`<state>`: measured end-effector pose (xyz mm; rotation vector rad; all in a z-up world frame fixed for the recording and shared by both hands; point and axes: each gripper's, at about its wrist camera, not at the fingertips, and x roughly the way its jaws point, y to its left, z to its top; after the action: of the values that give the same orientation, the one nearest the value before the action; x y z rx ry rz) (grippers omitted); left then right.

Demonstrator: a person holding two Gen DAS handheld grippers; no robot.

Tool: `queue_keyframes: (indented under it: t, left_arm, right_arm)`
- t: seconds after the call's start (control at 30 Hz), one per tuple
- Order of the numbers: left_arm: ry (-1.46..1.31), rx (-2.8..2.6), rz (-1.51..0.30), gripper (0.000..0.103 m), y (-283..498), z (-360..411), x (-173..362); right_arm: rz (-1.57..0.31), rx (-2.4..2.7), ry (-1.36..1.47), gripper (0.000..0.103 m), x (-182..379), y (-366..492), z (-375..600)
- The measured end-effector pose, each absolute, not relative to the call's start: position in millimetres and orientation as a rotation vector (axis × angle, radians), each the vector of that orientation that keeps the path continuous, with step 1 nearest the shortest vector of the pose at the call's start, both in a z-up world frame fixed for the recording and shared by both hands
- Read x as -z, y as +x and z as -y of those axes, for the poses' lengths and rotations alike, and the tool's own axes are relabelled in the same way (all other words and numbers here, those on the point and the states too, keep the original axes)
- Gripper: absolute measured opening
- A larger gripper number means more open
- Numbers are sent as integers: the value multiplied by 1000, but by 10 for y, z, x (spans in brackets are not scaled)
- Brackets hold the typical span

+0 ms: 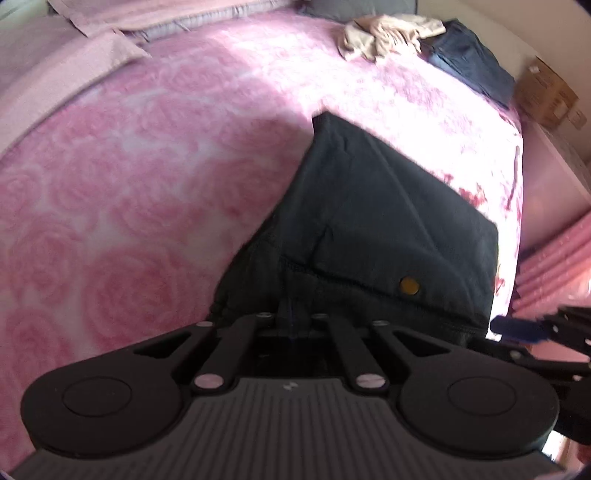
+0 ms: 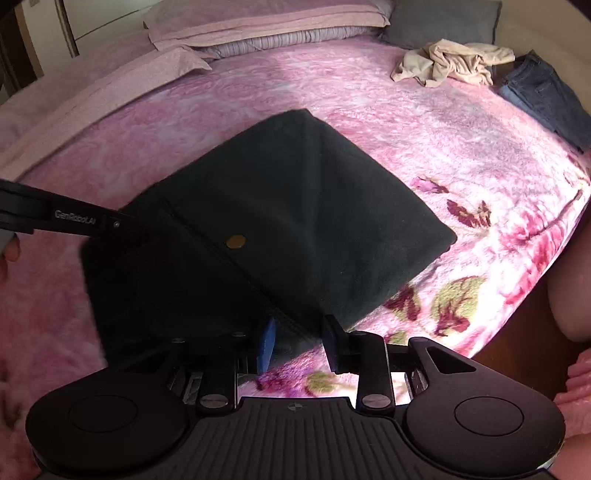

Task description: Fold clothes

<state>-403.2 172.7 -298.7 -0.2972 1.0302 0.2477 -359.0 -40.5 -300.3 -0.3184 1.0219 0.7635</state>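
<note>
A dark, folded pair of trousers [image 1: 369, 221] with a brass button [image 1: 409, 285] lies on the pink rose-patterned bed. My left gripper [image 1: 291, 321] is shut on the trousers' near waistband edge, its fingertips buried in the cloth. In the right wrist view the trousers [image 2: 295, 206] fill the middle, button [image 2: 235, 242] facing up. My right gripper [image 2: 299, 343] is open, its fingers on either side of the waistband corner without closing on it. The left gripper's arm enters that view from the left [image 2: 66, 218]. The right gripper shows at the right edge of the left wrist view [image 1: 524, 326].
A crumpled beige garment [image 2: 450, 62] and folded blue jeans [image 2: 546, 96] lie at the far right of the bed. Pink and grey pillows [image 2: 266, 22] line the headboard side. The bed's right edge [image 2: 546, 266] drops off; a cardboard box [image 1: 546, 92] stands beyond.
</note>
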Motion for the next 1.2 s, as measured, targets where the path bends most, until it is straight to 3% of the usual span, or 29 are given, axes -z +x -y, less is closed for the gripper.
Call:
queue_keyframes:
  t: [0.23, 0.57, 0.9, 1.2]
  left_arm:
    - [-386, -426, -1135, 3, -4290, -1517, 2282]
    - [-498, -610, -1057, 25, -4402, -890, 1684]
    - [-517, -691, -1007, 27, -4665, -540, 1346]
    - [-535, -743, -1005, 28, -5147, -380, 1181]
  right_arm:
    - [-1228, -822, -224, 32, 2451, -3369, 639]
    - [-1118, -1004, -381, 32, 1856, -3076, 731]
    - [-1043, -1121, -447, 32, 1517, -3086, 877]
    - [-1138, -1059, -435, 33, 1561, -3336, 1073]
